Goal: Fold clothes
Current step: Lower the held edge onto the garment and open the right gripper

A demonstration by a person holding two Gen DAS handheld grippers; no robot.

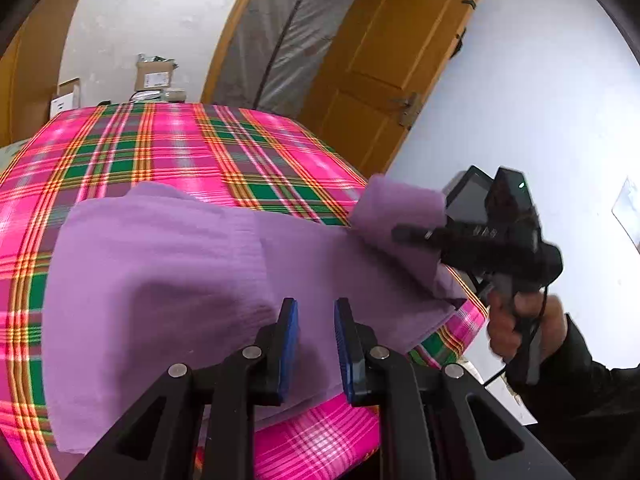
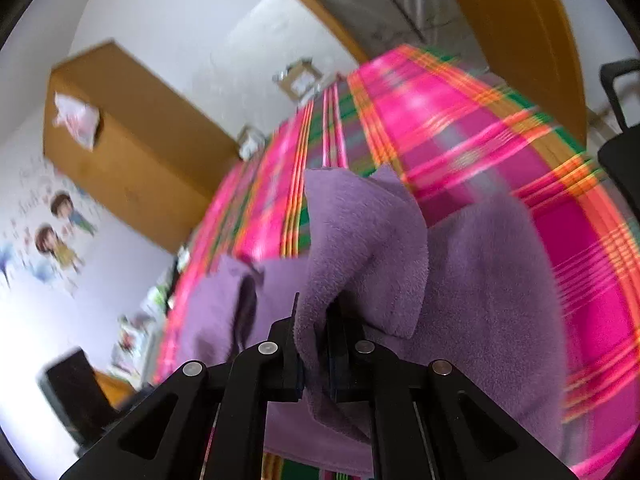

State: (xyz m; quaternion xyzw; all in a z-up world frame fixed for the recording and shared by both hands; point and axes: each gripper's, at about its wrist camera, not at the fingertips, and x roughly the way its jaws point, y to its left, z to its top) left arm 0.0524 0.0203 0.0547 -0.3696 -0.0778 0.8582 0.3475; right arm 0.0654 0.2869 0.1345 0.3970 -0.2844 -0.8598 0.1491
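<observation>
One soft purple fleece garment point(image 1: 168, 264) lies on one bed covered by a pink, green and orange plaid sheet point(image 1: 168, 144), close to the sheet's near edge. Two black two-finger grippers are in view. The left gripper point(image 1: 316, 312) hangs just above the garment; its blue-padded jaws stand apart with nothing between them. The right gripper point(image 2: 314, 320) has its jaws closed on a fold of the garment, raising that corner off the sheet; in the left wrist view the lifted corner point(image 1: 400, 216) stands at the bed's right edge, with one hand point(image 1: 520, 328) in a dark sleeve on the handle. Two cardboard boxes point(image 1: 154, 74) sit beyond the far end of the bed; their contents cannot be determined. One orange-brown wooden door point(image 1: 400, 68) stands open behind it.
</observation>
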